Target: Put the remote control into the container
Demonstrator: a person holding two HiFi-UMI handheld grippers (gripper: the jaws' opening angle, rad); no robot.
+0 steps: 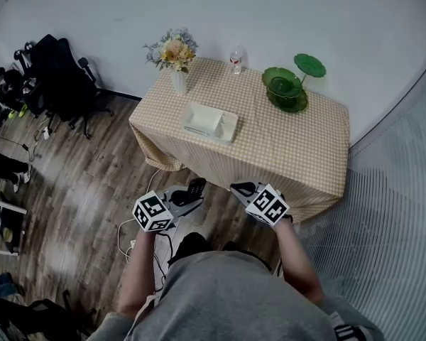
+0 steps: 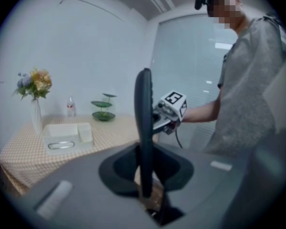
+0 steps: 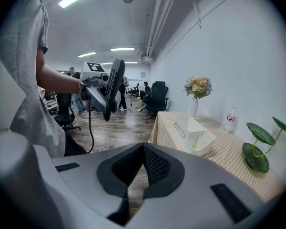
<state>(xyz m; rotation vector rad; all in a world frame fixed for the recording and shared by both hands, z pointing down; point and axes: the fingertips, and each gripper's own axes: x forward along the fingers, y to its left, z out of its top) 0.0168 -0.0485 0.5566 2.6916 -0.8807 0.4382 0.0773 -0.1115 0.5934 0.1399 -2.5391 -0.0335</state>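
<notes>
A black remote control point(image 1: 194, 188) stands on edge between the jaws of my left gripper point(image 1: 190, 195), which is shut on it, in front of the table. In the left gripper view the remote point(image 2: 144, 123) rises upright from the jaws, edge-on. My right gripper point(image 1: 241, 188) hangs beside it to the right, shut with nothing in it; its pads point(image 3: 150, 163) meet. The white divided container point(image 1: 209, 122) lies on the checked tablecloth point(image 1: 284, 155), well ahead of both grippers. The right gripper view shows the container point(image 3: 196, 134) and the held remote point(image 3: 114, 84).
On the table's far side stand a vase of flowers point(image 1: 175, 57), a water bottle point(image 1: 236, 59) and a green tiered dish point(image 1: 290, 86). Black office chairs point(image 1: 57, 77) crowd the left wall. A cable point(image 1: 124, 233) lies on the wooden floor. A ribbed glass wall point(image 1: 390, 212) runs along the right.
</notes>
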